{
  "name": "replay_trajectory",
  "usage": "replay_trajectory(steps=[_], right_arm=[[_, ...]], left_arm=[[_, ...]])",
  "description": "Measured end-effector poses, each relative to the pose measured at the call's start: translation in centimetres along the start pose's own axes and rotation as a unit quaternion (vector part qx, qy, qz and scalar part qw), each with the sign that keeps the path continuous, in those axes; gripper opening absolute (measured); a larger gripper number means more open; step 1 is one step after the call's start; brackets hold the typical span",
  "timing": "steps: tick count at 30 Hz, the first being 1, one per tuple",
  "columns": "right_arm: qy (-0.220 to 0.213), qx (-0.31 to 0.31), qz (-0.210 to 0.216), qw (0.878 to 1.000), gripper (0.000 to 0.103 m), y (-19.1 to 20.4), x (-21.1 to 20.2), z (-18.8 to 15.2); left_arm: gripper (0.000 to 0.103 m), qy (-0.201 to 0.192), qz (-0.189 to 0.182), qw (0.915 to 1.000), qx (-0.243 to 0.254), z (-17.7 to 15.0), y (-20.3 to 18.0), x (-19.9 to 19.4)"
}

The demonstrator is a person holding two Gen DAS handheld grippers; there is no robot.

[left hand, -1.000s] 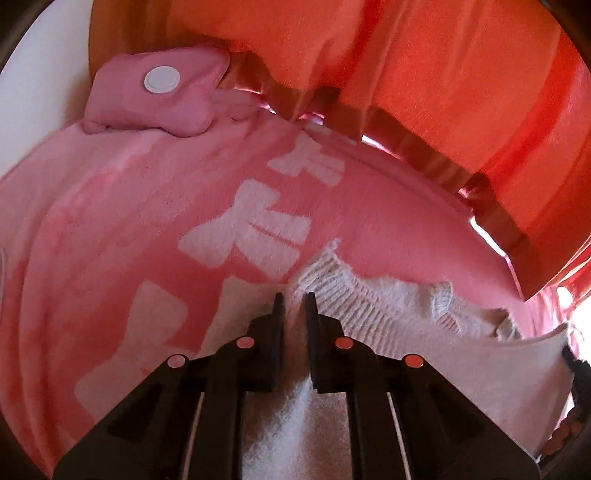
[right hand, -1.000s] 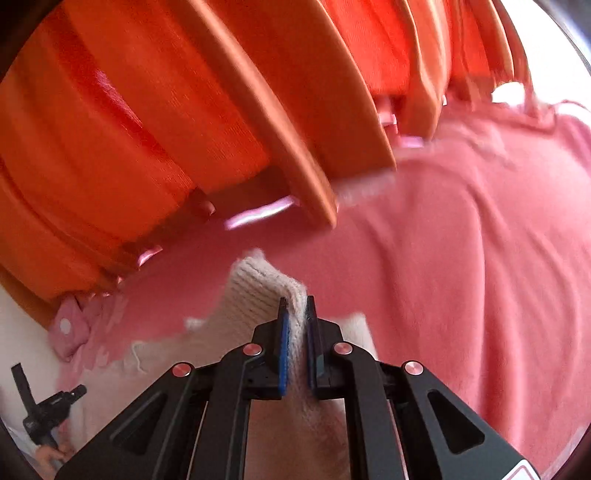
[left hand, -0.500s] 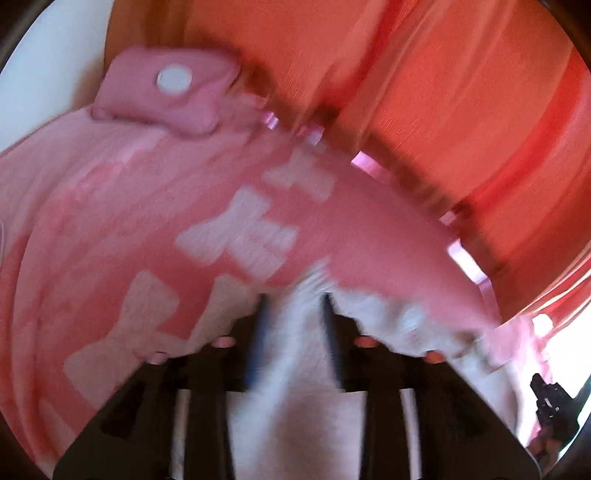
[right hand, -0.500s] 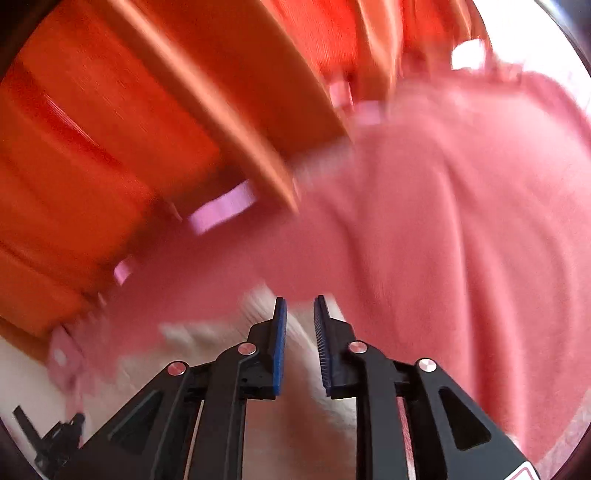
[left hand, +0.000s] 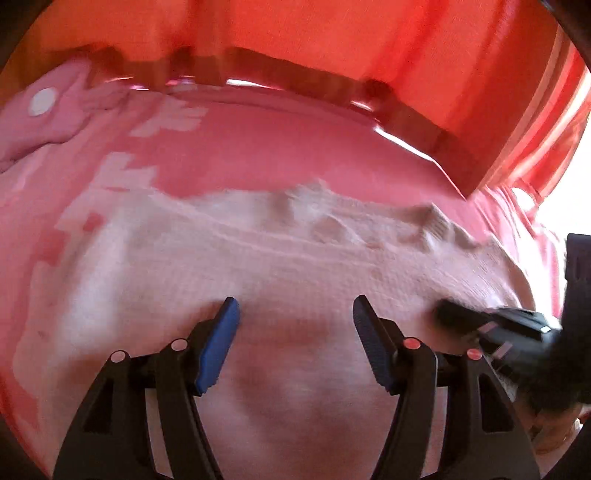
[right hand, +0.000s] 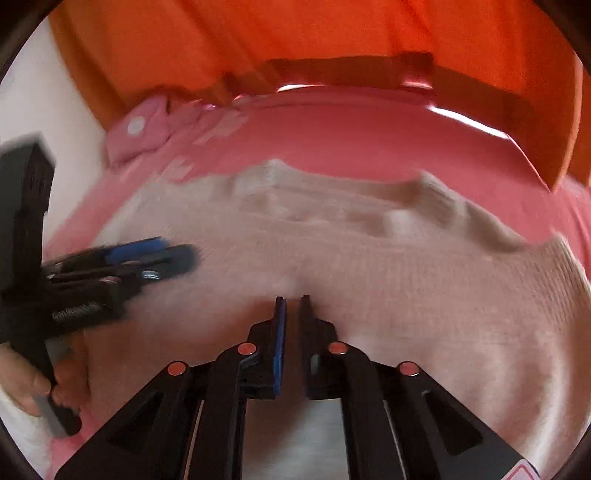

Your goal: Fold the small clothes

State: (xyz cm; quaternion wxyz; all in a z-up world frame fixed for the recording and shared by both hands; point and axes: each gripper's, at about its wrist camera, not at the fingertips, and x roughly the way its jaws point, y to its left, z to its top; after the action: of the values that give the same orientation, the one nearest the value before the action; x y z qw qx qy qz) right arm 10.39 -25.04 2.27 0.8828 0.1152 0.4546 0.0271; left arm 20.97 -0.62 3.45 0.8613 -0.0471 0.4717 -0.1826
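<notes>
Plainly, two grippers worked over one cream knitted garment (left hand: 280, 258); the left gripper (left hand: 295, 314) hovered low with its jaws spread wide, gripping nothing; the right gripper (right hand: 291, 301) had its jaws nearly closed, a thin gap between them, though whether wool was caught I could not tell; the garment lay flat on a pink blanket (left hand: 295, 147) with pale bows; one pink cushion (left hand: 48, 114) sat far left; orange curtains (right hand: 295, 33) hung behind.
</notes>
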Motion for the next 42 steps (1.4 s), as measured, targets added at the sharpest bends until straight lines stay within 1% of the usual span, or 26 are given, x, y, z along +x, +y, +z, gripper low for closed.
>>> replay_trajectory(steps=[2,4,5,7,8,9,11,12,16,17,18,19,20,22,24,25,26,27,29,30,32,35,37,38,39,42], right_arm=[[-0.029,0.074,-0.075,0.994,0.019,-4.7,-1.9,0.0],[-0.059,0.173,-0.111,0.977,0.019,-10.5,-4.0,-0.3],[-0.085,0.223,-0.113,0.965,0.019,-13.0,-5.4,-0.7],[-0.117,0.259,-0.109,0.953,0.020,-15.2,-6.9,-1.1],[-0.125,0.265,-0.109,0.950,0.024,-15.7,-7.0,-0.9],[-0.127,0.265,-0.109,0.950,0.028,-16.0,-6.8,-0.6],[-0.119,0.261,-0.097,0.953,0.052,-15.7,-5.5,0.3],[-0.106,0.260,-0.090,0.956,0.053,-15.7,-4.4,0.7],[-0.070,0.231,-0.094,0.966,0.053,-14.9,-2.0,1.3],[-0.069,0.224,-0.099,0.967,0.050,-14.5,-1.8,1.2],[-0.070,0.220,-0.099,0.968,0.043,-14.2,-1.8,1.3],[-0.072,0.220,-0.090,0.969,0.016,-13.6,-2.1,1.0],[-0.079,0.223,-0.076,0.969,0.011,-13.9,-2.9,0.3],[-0.143,0.235,-0.029,0.961,0.010,-13.8,-5.5,0.4],[-0.202,0.232,-0.008,0.951,0.010,-13.3,-8.4,0.2],[-0.216,0.231,-0.010,0.949,0.010,-13.3,-8.9,0.2],[-0.214,0.231,-0.023,0.949,0.010,-13.5,-8.7,0.3],[-0.179,0.234,-0.050,0.954,0.010,-14.0,-7.1,0.4],[-0.106,0.249,-0.090,0.958,0.010,-15.0,-3.9,0.1],[-0.075,0.258,-0.094,0.958,0.010,-15.6,-2.5,-0.3],[-0.082,0.271,-0.081,0.956,0.011,-15.8,-3.1,-0.4],[-0.128,0.296,-0.065,0.944,0.018,-15.4,-5.9,-0.3],[-0.156,0.279,-0.072,0.945,0.018,-14.4,-7.5,-0.5],[-0.170,0.254,-0.081,0.949,0.018,-12.9,-8.4,-0.5],[-0.174,0.233,-0.082,0.953,0.018,-11.6,-8.7,-0.4],[-0.155,0.159,-0.053,0.974,0.018,-7.0,-8.2,-0.4]], left_arm=[[0.062,-0.011,0.021,0.9990,-0.039,0.3,2.9,-0.9],[0.062,-0.020,0.014,0.9969,-0.075,0.8,5.2,-1.4],[0.062,-0.033,0.031,0.9931,-0.108,1.1,7.1,-2.0],[0.063,-0.058,0.044,0.9858,-0.151,1.4,9.3,-3.0],[0.071,-0.070,0.054,0.9807,-0.175,1.7,10.3,-3.4],[0.075,-0.082,0.062,0.9738,-0.203,1.8,11.4,-3.6],[0.075,-0.076,0.046,0.9714,-0.220,2.1,12.3,-3.1],[0.075,-0.060,0.032,0.9723,-0.223,2.1,12.2,-2.2],[0.069,-0.061,0.027,0.9779,-0.198,2.1,10.0,-1.5],[0.062,-0.068,0.031,0.9806,-0.181,2.4,9.4,-1.7],[0.052,-0.071,0.039,0.9829,-0.165,2.5,9.0,-1.9],[0.045,-0.070,0.049,0.9851,-0.149,2.8,8.5,-1.7],[0.024,-0.066,0.055,0.9861,-0.142,2.9,8.7,-1.7],[0.018,-0.079,0.044,0.9849,-0.148,2.7,8.8,-2.3],[0.016,-0.121,0.036,0.9829,-0.134,2.9,8.2,-4.4],[0.014,-0.132,0.041,0.9822,-0.128,2.9,8.1,-5.0],[0.003,-0.143,0.056,0.9808,-0.120,3.0,7.9,-5.2],[0.000,-0.132,0.094,0.9797,-0.117,3.1,8.3,-4.4],[0.000,-0.091,0.113,0.9805,-0.133,3.0,9.7,-2.3],[0.000,-0.059,0.105,0.9806,-0.154,2.7,10.8,-0.9],[0.000,-0.050,0.093,0.9792,-0.173,2.5,11.5,-0.6],[0.002,-0.073,0.083,0.9794,-0.169,2.7,11.0,-2.1],[0.016,-0.086,0.076,0.9803,-0.161,2.6,10.3,-3.1],[0.037,-0.088,0.077,0.9803,-0.159,2.3,10.0,-3.4],[0.052,-0.089,0.076,0.9802,-0.160,2.1,9.9,-3.7],[0.056,-0.086,0.065,0.9806,-0.164,0.7,9.7,-4.8]])
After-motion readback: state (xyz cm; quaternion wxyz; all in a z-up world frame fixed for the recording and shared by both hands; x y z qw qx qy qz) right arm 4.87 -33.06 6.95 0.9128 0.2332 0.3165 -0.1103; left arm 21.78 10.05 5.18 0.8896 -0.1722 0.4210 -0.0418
